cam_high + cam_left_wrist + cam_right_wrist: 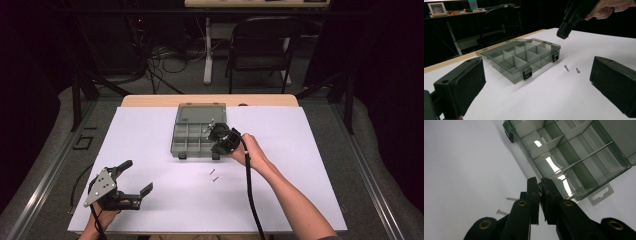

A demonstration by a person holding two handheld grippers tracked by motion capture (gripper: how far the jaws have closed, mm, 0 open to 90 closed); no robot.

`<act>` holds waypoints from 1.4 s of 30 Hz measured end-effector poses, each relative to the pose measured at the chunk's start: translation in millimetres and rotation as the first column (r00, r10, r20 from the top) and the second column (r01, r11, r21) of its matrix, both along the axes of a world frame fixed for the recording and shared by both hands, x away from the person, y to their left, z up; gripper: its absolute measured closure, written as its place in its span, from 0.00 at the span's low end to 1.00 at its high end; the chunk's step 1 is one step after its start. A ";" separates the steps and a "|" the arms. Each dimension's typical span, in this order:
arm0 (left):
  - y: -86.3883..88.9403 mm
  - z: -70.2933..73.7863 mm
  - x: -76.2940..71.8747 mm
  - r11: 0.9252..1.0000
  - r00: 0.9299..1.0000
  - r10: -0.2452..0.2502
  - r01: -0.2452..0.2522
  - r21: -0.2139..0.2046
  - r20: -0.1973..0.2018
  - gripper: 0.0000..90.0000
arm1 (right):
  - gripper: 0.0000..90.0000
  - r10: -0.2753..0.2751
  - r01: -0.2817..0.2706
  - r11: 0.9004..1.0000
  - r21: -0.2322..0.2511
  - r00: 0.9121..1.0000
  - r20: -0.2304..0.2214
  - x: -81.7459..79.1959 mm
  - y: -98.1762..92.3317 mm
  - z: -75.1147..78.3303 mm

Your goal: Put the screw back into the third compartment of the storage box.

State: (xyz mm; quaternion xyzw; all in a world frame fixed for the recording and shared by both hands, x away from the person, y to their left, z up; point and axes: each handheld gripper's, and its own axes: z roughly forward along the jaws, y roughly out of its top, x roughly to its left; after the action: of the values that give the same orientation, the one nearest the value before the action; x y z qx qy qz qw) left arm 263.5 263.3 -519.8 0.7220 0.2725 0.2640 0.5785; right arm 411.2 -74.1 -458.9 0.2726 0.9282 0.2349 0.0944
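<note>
Right now your right gripper pinches a screw lengthwise between nearly closed jaws, hovering just over the compartment box's near corner cell, so drop straight down.

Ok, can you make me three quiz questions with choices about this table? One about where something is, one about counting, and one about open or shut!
1. Where is the right gripper?
A. Over the box
B. Flat on the floor
C. Beside the left gripper

2. How many loose screws lie on the table?
A. None
B. Two
C. Six

3. How are the left gripper's jaws?
A. Squeezed shut
B. Clamped on the box
C. Wide open

Answers:
1. A, its tip hangs above the box's right side.
2. B, a pair lies just in front of the box.
3. C, a broad gap shows between them, with nothing in it.
</note>
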 end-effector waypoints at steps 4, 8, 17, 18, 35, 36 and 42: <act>0.1 0.1 -0.1 1.000 1.000 0.000 0.000 0.000 0.001 0.00 | 0.95 0.003 -0.003 1.000 0.000 1.000 0.011 5.8 2.0 2.5; 0.2 0.0 0.0 1.000 1.000 0.000 0.000 0.000 0.000 0.00 | 0.95 -0.008 0.008 1.000 0.001 1.000 0.016 11.6 4.5 6.0; 0.2 0.1 0.0 1.000 1.000 -0.001 0.001 0.000 -0.001 0.00 | 0.95 -0.019 0.019 1.000 -0.004 0.999 0.027 27.6 11.5 13.0; 0.1 0.1 0.0 1.000 1.000 -0.002 0.002 0.000 -0.001 0.00 | 0.95 -0.024 0.024 1.000 -0.003 0.999 0.031 29.4 12.3 13.3; -0.2 -0.3 0.5 1.000 1.000 -0.001 0.001 -0.004 -0.002 0.00 | 0.95 -0.080 0.080 0.997 -0.005 0.996 0.032 67.0 27.7 11.7; -0.2 -0.3 0.5 1.000 1.000 -0.001 0.001 -0.003 -0.001 0.00 | 0.95 -0.079 0.079 0.997 -0.010 0.996 0.029 69.9 28.2 11.6; 0.3 -0.2 0.5 1.000 1.000 0.001 -0.001 -0.006 -0.002 0.00 | 0.95 -0.113 0.113 0.994 -0.005 0.993 0.023 85.4 32.1 2.4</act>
State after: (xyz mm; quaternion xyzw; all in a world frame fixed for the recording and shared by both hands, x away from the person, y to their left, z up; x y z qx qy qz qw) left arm 264.1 263.6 -520.0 0.7205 0.2741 0.2626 0.5803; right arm 496.6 -42.0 -456.5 0.3216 0.9109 0.2294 0.1190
